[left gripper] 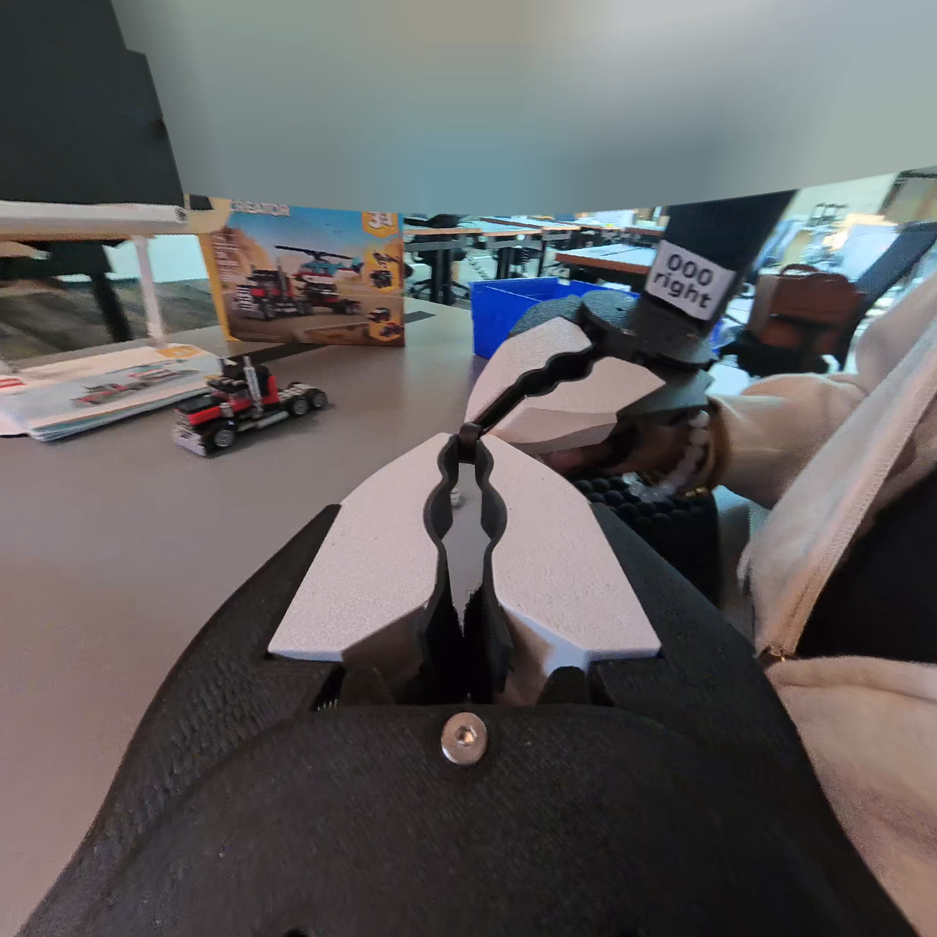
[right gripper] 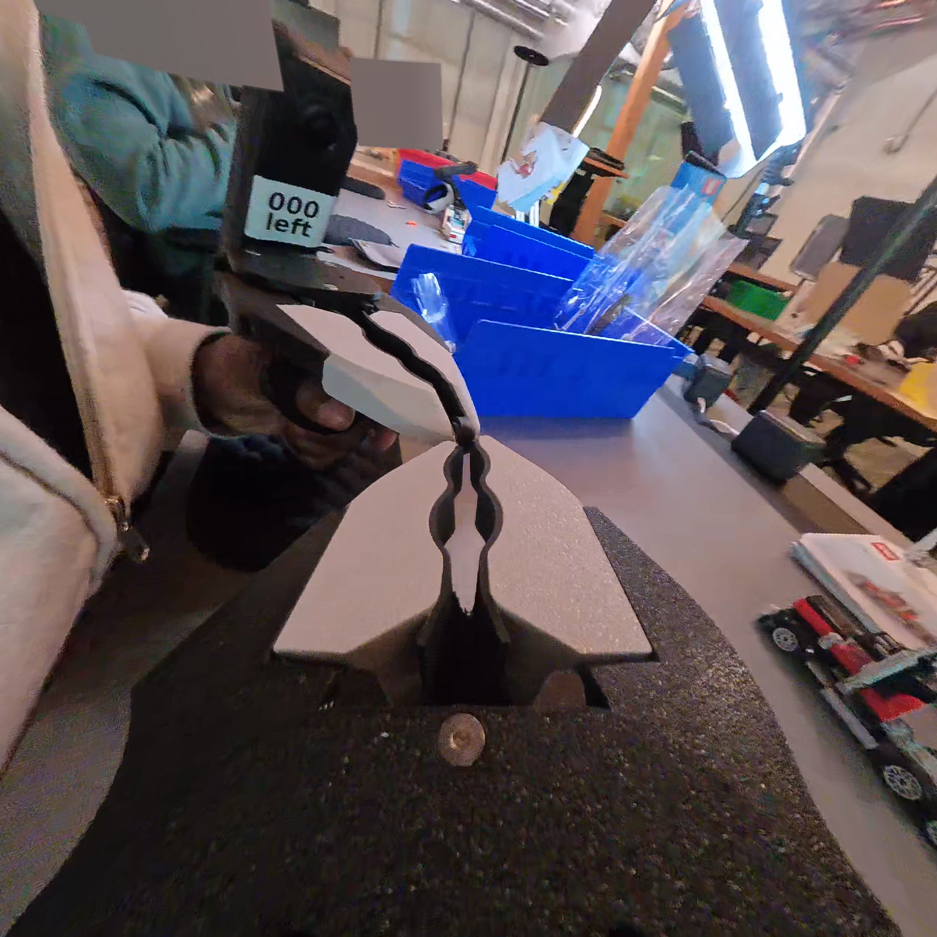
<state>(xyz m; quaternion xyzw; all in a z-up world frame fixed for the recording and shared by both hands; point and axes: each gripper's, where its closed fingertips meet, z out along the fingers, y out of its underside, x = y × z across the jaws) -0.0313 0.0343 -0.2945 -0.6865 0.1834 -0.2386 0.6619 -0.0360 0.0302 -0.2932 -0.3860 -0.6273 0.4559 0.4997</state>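
My left gripper [left gripper: 467,442] is shut on a small dark piece [left gripper: 469,435] pinched between its fingertips, held above the grey table [left gripper: 127,532]. My right gripper [left gripper: 481,423] comes in from the upper right with its fingers shut, and its tips touch the same piece. In the right wrist view my right gripper [right gripper: 464,447] is shut just below the dark piece [right gripper: 465,431], which sits at the tips of the left gripper [right gripper: 462,422]. A tiny pale piece [left gripper: 459,499] lies on the table under my left fingers.
A black and red toy truck [left gripper: 243,405] stands left on the table, also seen low right [right gripper: 862,674]. An instruction booklet [left gripper: 101,385] and a picture box [left gripper: 314,274] lie behind it. Blue bins [right gripper: 568,375] hold a plastic bag [right gripper: 649,268]. A person's sleeve [left gripper: 836,456] is at right. The tips of both grippers are at nearly the same place.
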